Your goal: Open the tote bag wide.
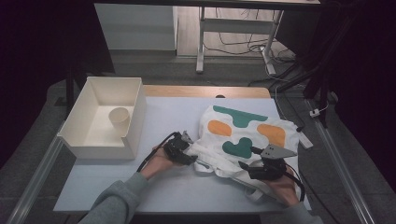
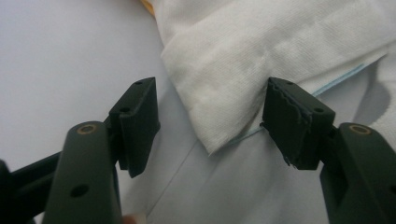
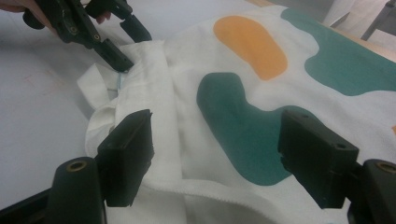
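A white cloth tote bag (image 1: 247, 135) with green and orange shapes lies flat on the right half of the table. My left gripper (image 1: 192, 156) is open at the bag's left edge. A folded white corner of the bag (image 2: 224, 79) lies between the left gripper's (image 2: 212, 102) spread jaws, untouched. My right gripper (image 1: 248, 157) is open over the bag's near edge. In the right gripper view the right gripper (image 3: 217, 135) straddles a white strap and a green patch (image 3: 233, 121), with the left gripper (image 3: 126, 42) farther off.
A cream open box (image 1: 135, 116) stands at the table's left with a paper cup (image 1: 119, 119) inside it. The pale table top (image 1: 177, 186) shows bare in front of the box and between my hands. Desk legs and cables lie beyond the far edge.
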### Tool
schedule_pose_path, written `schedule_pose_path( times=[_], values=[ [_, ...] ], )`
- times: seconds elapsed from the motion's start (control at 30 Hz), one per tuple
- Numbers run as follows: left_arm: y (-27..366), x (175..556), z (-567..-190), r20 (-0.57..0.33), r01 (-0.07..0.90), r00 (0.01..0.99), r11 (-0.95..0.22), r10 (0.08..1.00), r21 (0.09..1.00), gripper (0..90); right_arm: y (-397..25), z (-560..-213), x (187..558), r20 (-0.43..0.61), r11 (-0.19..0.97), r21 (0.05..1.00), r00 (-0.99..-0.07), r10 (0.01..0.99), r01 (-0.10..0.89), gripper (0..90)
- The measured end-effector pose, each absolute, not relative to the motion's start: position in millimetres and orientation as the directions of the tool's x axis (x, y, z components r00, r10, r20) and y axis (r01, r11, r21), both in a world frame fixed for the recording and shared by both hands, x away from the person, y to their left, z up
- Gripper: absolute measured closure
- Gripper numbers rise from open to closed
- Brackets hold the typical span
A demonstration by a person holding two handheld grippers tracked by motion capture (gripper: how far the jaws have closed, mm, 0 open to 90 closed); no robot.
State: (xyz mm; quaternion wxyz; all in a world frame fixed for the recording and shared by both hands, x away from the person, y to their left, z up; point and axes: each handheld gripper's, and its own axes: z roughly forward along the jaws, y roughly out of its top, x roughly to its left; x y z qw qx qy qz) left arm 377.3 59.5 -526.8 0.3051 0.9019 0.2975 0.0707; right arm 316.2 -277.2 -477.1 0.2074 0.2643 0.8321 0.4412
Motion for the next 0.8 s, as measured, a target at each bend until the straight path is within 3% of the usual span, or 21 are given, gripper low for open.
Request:
schedule_pose_path(
  times=[0.33, 0.8],
  values=[
    [60, 372, -519, -0.018, 0.453, 0.829, -0.652, 0.559, 0.608, 71.7, -277, -478, 316, -0.118, 0.478, 0.839, -0.771, 0.626, 0.260, 26.4],
    [100, 325, -498, 0.010, 0.455, 0.799, -0.614, 0.602, 0.645, 75.6, -275, -475, 313, -0.137, 0.494, 0.833, -0.772, 0.621, 0.249, 26.3]
  ],
)
